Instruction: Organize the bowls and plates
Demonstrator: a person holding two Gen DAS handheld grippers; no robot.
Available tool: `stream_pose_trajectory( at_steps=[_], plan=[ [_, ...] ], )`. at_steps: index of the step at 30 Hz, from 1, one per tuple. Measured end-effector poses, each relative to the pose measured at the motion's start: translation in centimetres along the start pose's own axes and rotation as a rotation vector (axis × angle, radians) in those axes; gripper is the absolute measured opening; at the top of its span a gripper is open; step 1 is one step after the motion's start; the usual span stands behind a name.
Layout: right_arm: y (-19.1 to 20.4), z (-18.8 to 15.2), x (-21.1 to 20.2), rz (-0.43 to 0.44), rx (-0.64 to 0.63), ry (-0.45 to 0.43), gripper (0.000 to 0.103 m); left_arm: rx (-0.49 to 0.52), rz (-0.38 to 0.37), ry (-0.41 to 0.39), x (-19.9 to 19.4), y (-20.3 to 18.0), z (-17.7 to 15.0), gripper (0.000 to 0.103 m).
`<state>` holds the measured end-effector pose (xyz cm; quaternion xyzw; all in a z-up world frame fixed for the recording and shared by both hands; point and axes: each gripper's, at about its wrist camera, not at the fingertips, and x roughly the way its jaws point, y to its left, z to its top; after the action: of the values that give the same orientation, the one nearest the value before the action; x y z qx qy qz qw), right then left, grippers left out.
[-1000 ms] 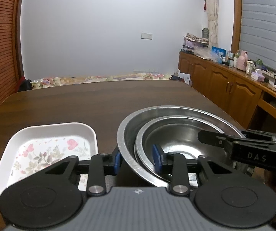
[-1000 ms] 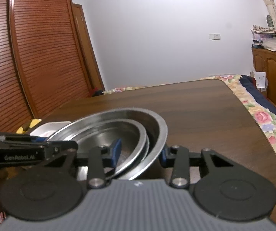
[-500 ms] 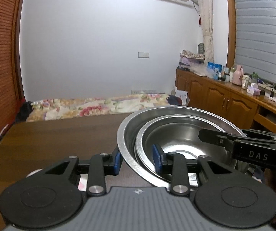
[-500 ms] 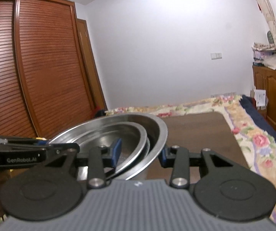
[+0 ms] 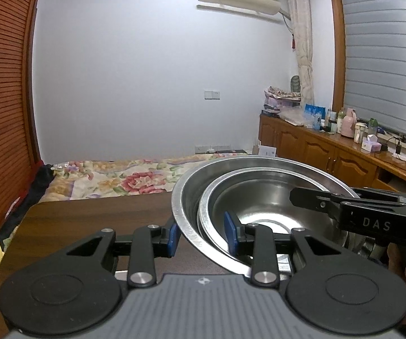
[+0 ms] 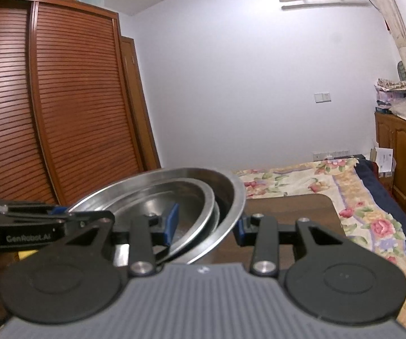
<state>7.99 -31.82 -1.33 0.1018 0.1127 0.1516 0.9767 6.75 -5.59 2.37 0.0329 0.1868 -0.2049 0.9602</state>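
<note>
A stack of nested steel bowls (image 5: 259,197) is held up in the air above the dark wooden table (image 5: 95,214). My left gripper (image 5: 201,236) is shut on the near left rim of the stack, one blue pad outside and one inside. My right gripper (image 6: 207,223) is shut on the right rim of the same steel bowls (image 6: 174,197). Each gripper shows in the other's view, the right gripper at the right side of the bowls (image 5: 344,212) and the left gripper at the left side (image 6: 33,226). The floral plate is out of view.
The table's far edge (image 6: 287,197) lies just past the bowls, with a floral bed (image 5: 118,178) beyond it. A slatted wooden wardrobe (image 6: 47,113) stands at the left. A wooden sideboard (image 5: 344,155) with bottles runs along the right wall.
Both grippers have lifted the bowl stack upward together. The cameras now look higher, the table has dropped low in view and the floral plate has left the view.
</note>
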Motion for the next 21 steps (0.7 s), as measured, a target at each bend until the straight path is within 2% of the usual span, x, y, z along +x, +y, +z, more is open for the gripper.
stream_pose_trajectory(
  at_steps=[11,21],
  plan=[
    [2.0,0.7,0.5,0.054,-0.012,-0.006,0.041,-0.001,0.045,-0.016,-2.3,2.3,0.6,0.035],
    [3.8,-1.4,3.2,0.107,-0.019,0.052,0.041,-0.037,0.078,0.019,-1.4,6.2,-1.8,0.036]
  ],
)
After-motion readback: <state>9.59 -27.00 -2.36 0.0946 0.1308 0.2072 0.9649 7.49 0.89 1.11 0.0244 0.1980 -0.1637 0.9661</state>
